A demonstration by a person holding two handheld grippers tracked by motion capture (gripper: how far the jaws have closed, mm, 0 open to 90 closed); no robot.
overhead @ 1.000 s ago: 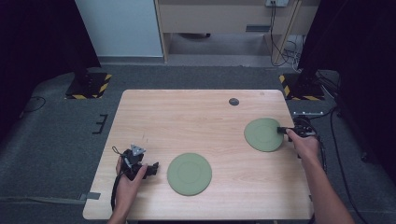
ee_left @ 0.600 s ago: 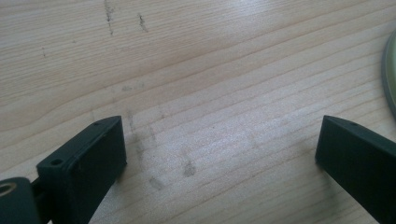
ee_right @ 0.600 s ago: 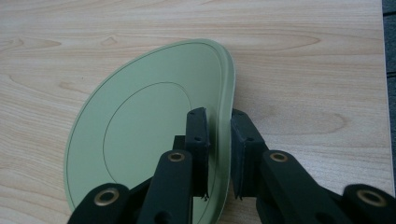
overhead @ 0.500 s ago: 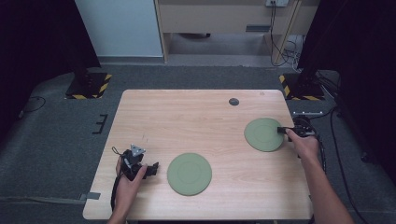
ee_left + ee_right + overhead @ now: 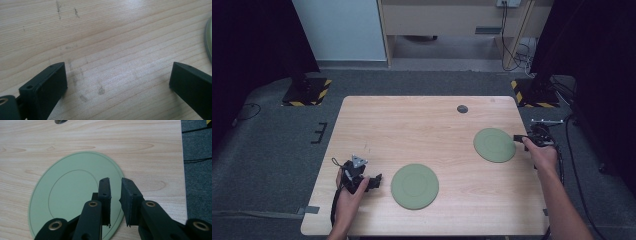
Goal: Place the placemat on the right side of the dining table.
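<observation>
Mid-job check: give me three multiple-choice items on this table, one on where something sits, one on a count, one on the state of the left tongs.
1. Where is the small dark round spot on the light wooden table?
A. near the far edge
B. between the plates
C. at the near left corner

2. How many flat round green plates lie on the table?
A. one
B. two
C. three

3. The left tongs are:
A. wide open over bare wood
B. shut on a plate
C. shut on nothing

Answers:
1 A, the spot lies beyond both plates by the far edge.
2 B, one near plate and one right plate.
3 A, bare wood grain shows between the parted jaws.
</observation>
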